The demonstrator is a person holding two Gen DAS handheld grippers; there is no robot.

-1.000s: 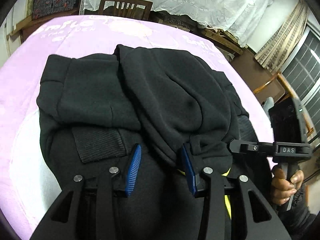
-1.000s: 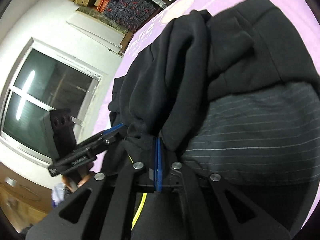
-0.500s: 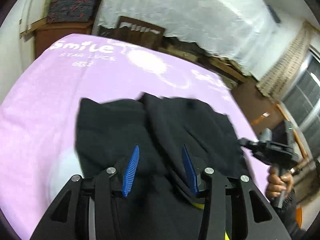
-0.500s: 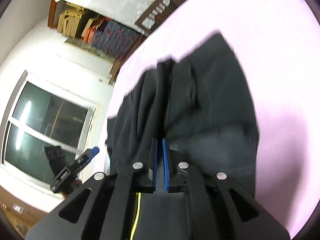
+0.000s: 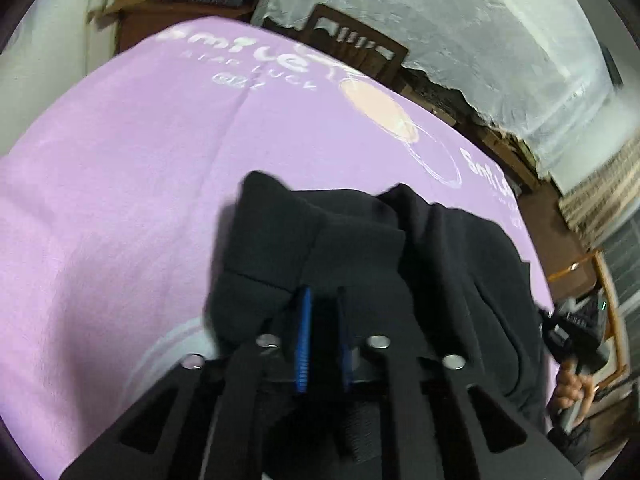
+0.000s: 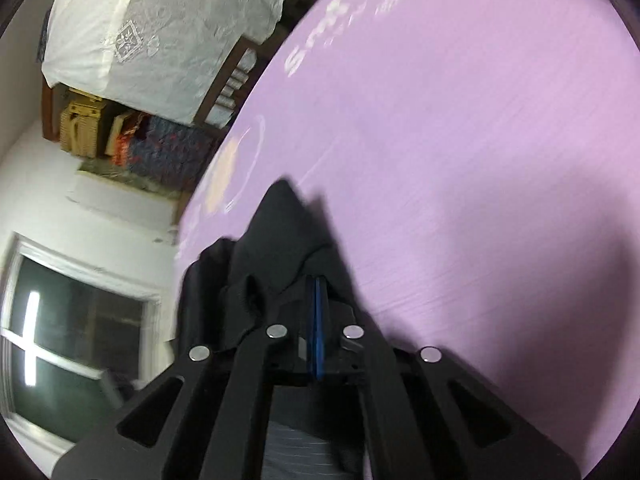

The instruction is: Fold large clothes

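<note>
The black sweatshirt (image 5: 420, 264) lay bunched on the pink blanket (image 5: 120, 208), a thick, matte fleece heaped into soft rounded folds rather than spread flat. In the left wrist view a ribbed cuff or hem (image 5: 256, 296) stood out at its near left edge, and a raised ridge of cloth ran across the top of the heap. The left gripper (image 5: 322, 308) sat at the near edge of the garment; its jaws had just been closing, and its blue pads (image 5: 305, 340) stood close together with dark cloth between them, so it appeared clamped on the sweatshirt. In the right wrist view the sweatshirt (image 6: 280, 248) rose to a peak above the right gripper (image 6: 318, 292), whose jaws were fully closed, pads pressed flat together; whether any fabric was caught between them I could not tell. A striped lining or inner layer (image 6: 296, 452) showed below that gripper. The picture was blurred.
</note>
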